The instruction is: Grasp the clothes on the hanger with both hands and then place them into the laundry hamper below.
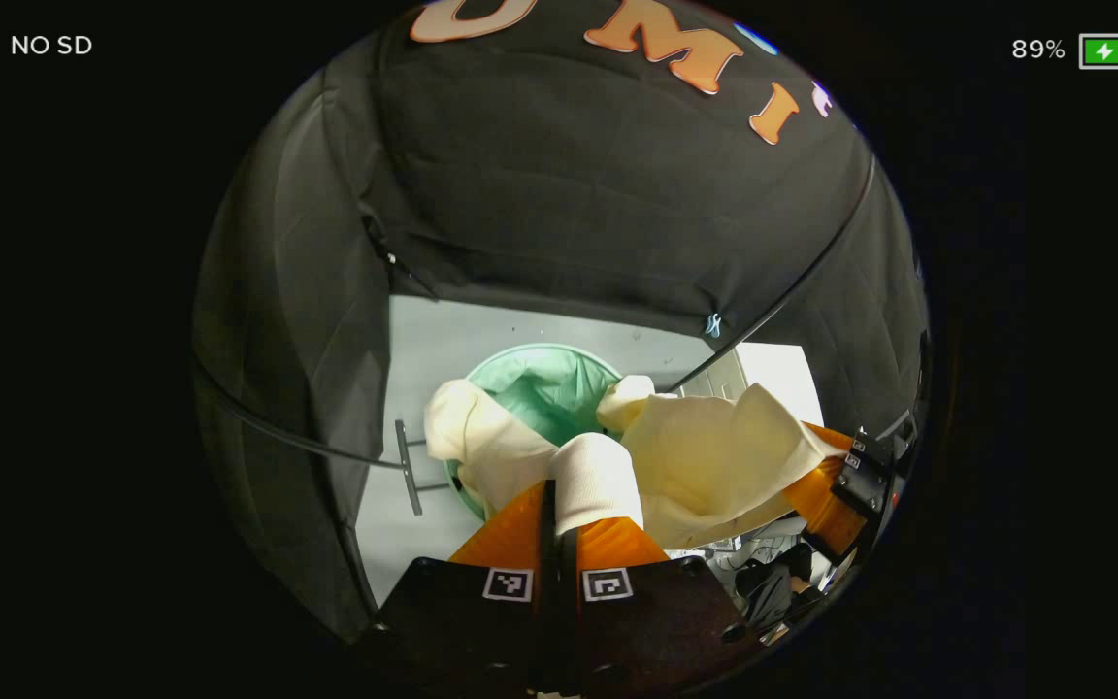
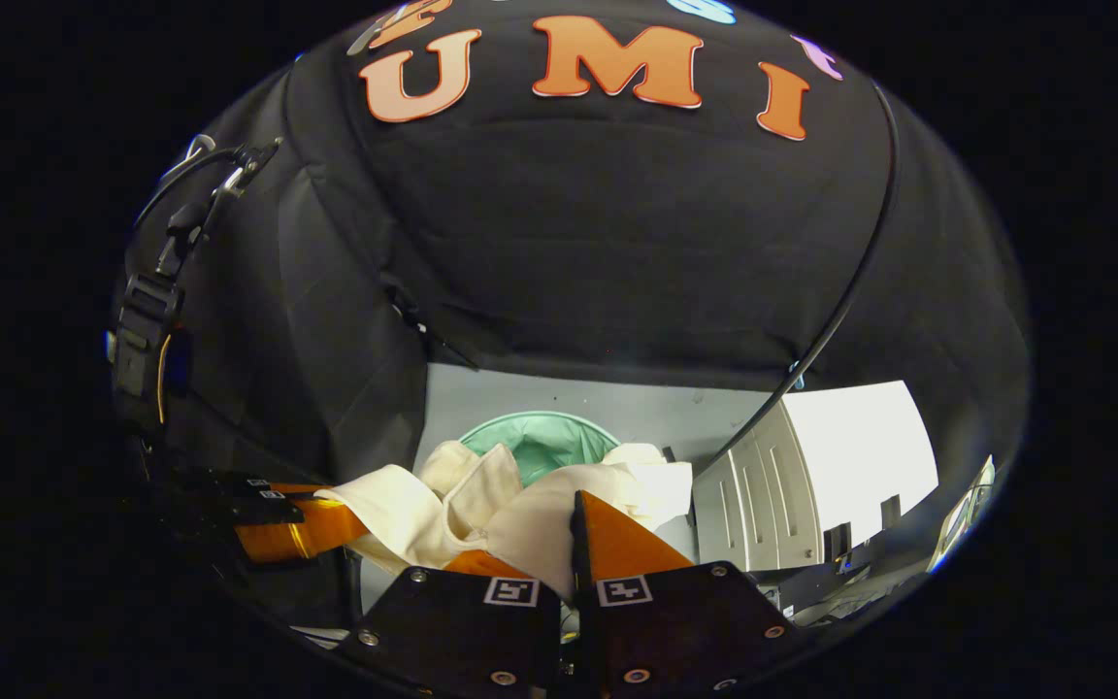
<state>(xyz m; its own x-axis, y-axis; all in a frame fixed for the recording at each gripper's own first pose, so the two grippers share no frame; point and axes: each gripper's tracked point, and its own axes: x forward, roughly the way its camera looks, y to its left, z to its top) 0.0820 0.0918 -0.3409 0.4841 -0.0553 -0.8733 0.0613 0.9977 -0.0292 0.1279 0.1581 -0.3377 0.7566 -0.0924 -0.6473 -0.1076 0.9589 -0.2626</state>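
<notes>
Left hand-held gripper (image 1: 559, 505) was closed, its two fingers pinched together on a fold of the cream garment (image 1: 705, 456); a ribbed cuff or hem of the cloth bunched up right at the fingertips. Right hand-held gripper (image 2: 574, 529) was closed too, with cloth squeezed between its fingers and draped over the left one.

Garment hung stretched between the two grippers, above the laundry hamper (image 1: 544, 383). In the left gripper view the cloth sagged across the near rim of the hamper and covered its front half; one sleeve-like end drooped on the left side over the rim, another lump sat at the right rim. Cannot tell whether the cloth touched the hamper or just hung over it.

Hamper was round, pale green, with a green liner visible inside, and stood on the light grey floor (image 1: 423, 349) near the booth's back wall. Same hamper (image 2: 544, 442) showed behind the cloth (image 2: 443, 510) in the right gripper view.

Right gripper also showed at the far right of the left gripper view (image 1: 826, 485), clamped on the garment's edge. Left gripper showed at the left of the right gripper view (image 2: 312, 524), gripping the other end.

Thin metal stand (image 1: 409, 466) stood on the floor left of the hamper. White cabinet (image 2: 782, 485) stood to the hamper's right.
</notes>
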